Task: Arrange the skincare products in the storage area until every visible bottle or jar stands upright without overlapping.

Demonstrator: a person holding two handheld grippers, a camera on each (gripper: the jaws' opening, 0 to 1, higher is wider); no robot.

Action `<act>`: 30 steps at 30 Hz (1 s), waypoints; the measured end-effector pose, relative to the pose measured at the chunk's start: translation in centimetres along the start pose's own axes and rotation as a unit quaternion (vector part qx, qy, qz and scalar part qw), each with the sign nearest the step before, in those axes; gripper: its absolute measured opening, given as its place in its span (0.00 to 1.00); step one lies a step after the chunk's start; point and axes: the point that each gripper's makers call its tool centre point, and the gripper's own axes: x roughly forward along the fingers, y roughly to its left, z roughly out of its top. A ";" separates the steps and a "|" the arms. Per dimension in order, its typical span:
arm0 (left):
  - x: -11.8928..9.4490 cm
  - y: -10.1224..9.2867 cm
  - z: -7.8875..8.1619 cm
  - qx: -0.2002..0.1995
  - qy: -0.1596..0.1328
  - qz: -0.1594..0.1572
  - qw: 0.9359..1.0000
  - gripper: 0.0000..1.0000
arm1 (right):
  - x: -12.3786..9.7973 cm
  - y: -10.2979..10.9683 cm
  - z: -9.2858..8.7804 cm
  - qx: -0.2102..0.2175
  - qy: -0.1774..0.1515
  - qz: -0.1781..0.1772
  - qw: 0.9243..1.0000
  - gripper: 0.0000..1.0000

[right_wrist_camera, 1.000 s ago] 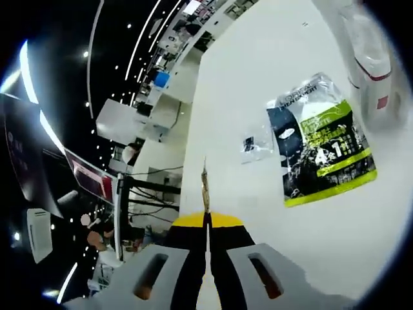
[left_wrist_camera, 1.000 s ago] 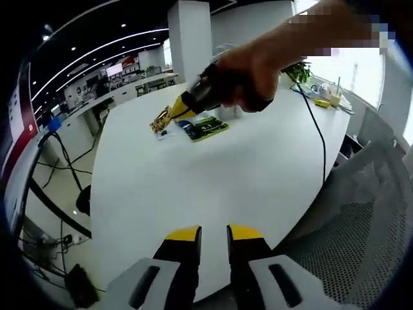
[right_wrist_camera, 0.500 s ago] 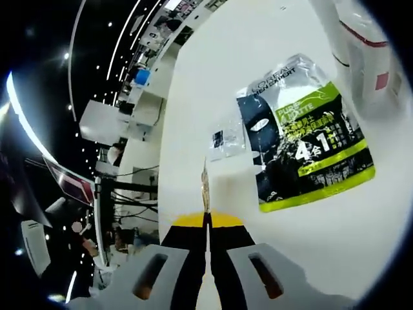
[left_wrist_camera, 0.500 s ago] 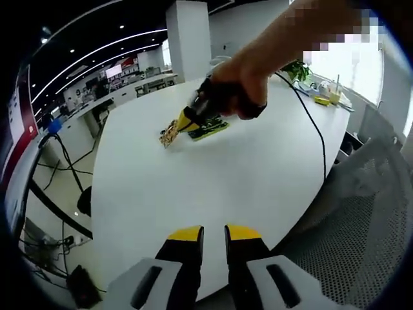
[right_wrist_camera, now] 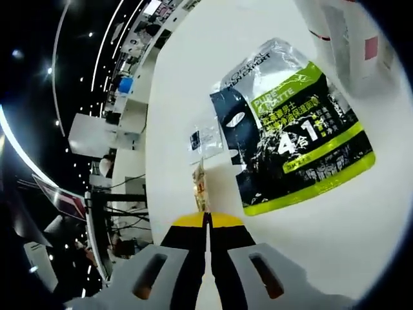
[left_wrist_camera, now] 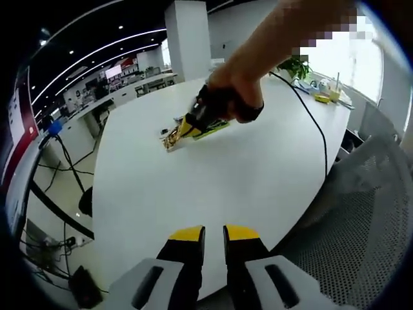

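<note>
A wide white surface (left_wrist_camera: pixel 213 174) fills an open office. A square white pillar (left_wrist_camera: pixel 188 35) rises behind it under a dark ceiling with light strips (left_wrist_camera: pixel 97 48). Bright windows (left_wrist_camera: pixel 342 64) stand beside a potted plant (left_wrist_camera: pixel 295 67); a mesh chair (left_wrist_camera: pixel 361 226) sits near.

A wide white table (left_wrist_camera: pixel 213 174) is carrying everything here. A black and green packet (right_wrist_camera: pixel 290 139) is lying flat on it, and a small clear packet (right_wrist_camera: pixel 205 138) is lying just beside that, toward the table's edge. A black cable (left_wrist_camera: pixel 314 126) is trailing across the tabletop. At the far end a potted plant (left_wrist_camera: pixel 295 68) and a few yellow things (left_wrist_camera: pixel 326 98) are sitting.
</note>
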 end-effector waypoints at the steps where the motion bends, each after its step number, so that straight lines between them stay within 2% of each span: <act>1: 0.0 0.0 0.0 0.000 0.000 0.000 1.000 0.13 | 0.0 0.0 0.0 0.004 -0.002 0.000 1.000 0.00; 8: 0.0 0.1 -0.1 0.003 0.001 0.003 1.000 0.13 | -0.4 -0.7 -0.1 0.014 -0.006 -0.009 1.000 0.02; 10: -0.1 0.1 -0.1 0.009 0.001 0.003 1.000 0.12 | -0.4 -1.0 -0.2 0.030 -0.002 -0.003 1.000 0.02; 14: -0.1 0.1 -0.1 0.009 0.001 0.003 1.000 0.12 | -0.7 -0.9 -0.3 0.024 -0.011 -0.008 1.000 0.03; 18: 0.0 0.1 -0.1 0.010 0.001 0.003 1.000 0.12 | -0.6 -0.8 0.2 0.023 -0.014 -0.004 1.000 0.09; 21: 0.0 0.2 -0.2 0.009 0.002 0.004 1.000 0.12 | -0.8 -0.9 0.4 0.025 -0.018 -0.007 0.999 0.08; 25: 0.0 0.2 -0.3 0.010 0.004 0.004 1.000 0.12 | -0.8 -1.1 1.2 0.014 -0.028 -0.016 0.999 0.12; 30: -0.1 0.2 -0.2 0.010 0.004 0.005 1.000 0.12 | -1.2 -1.0 1.1 -0.004 -0.029 -0.021 0.999 0.08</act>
